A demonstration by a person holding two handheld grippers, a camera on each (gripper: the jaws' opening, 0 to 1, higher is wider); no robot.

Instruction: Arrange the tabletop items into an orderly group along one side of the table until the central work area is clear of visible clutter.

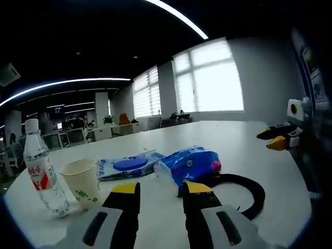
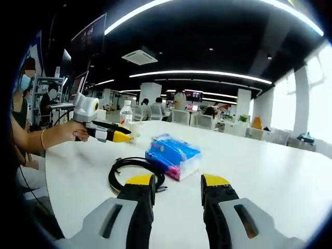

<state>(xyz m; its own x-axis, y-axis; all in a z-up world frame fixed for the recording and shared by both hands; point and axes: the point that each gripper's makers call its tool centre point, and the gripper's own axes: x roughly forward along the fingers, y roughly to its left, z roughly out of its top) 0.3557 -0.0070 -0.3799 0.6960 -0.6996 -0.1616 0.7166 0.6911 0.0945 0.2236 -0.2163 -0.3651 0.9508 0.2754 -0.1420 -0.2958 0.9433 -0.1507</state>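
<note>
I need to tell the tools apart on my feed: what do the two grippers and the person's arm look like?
Both grippers look alike. The left gripper and right gripper each have two black jaws with yellow tips on a light grey body with dark slots. Seen from the right gripper view, the left gripper has a pale housing above its yellow-tipped jaws. The hand holding it wears a thin gold-coloured bracelet; no sleeve shows.

You're in what looks like an open-plan office: desks with monitors [image 2: 193, 95], office chairs [image 2: 180, 116], strip lights [image 2: 199, 73], blinded windows [image 1: 210, 78].
</note>
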